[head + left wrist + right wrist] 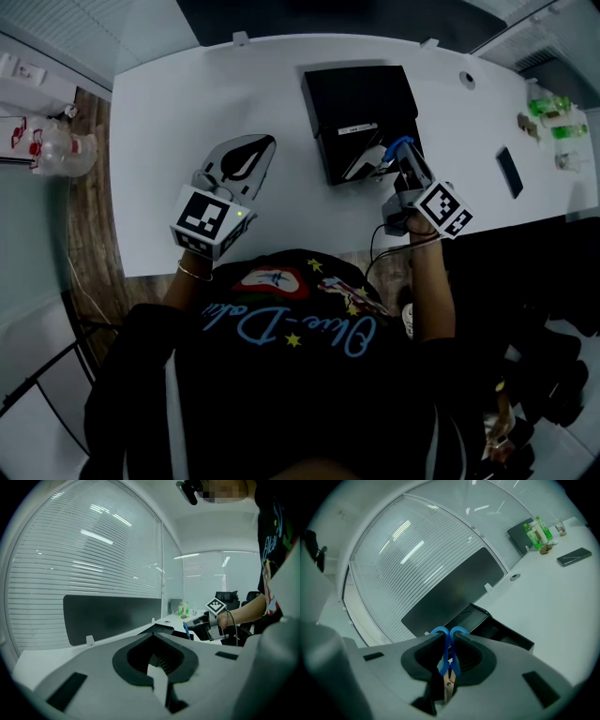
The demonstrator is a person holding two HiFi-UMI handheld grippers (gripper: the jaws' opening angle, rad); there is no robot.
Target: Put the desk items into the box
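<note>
A black open box (361, 98) stands on the white desk (187, 103) at mid-back, with pale items (366, 161) lying in its near end. My right gripper (403, 155) hovers at the box's near right corner, shut on blue-handled scissors (398, 147). In the right gripper view the blue handles (449, 656) are pinched between the jaws of the right gripper (450, 634), and the box (497, 630) lies just beyond. My left gripper (262, 145) rests over the desk left of the box, jaw tips together and nothing in them. The left gripper view shows the left gripper (154, 637) the same way.
A dark phone (509, 172) lies on the desk at the right, with green bottles (553, 108) near the far right corner. A round cable hole (467, 80) sits behind the box. A clear plastic bottle (61, 150) stands off the desk at the left.
</note>
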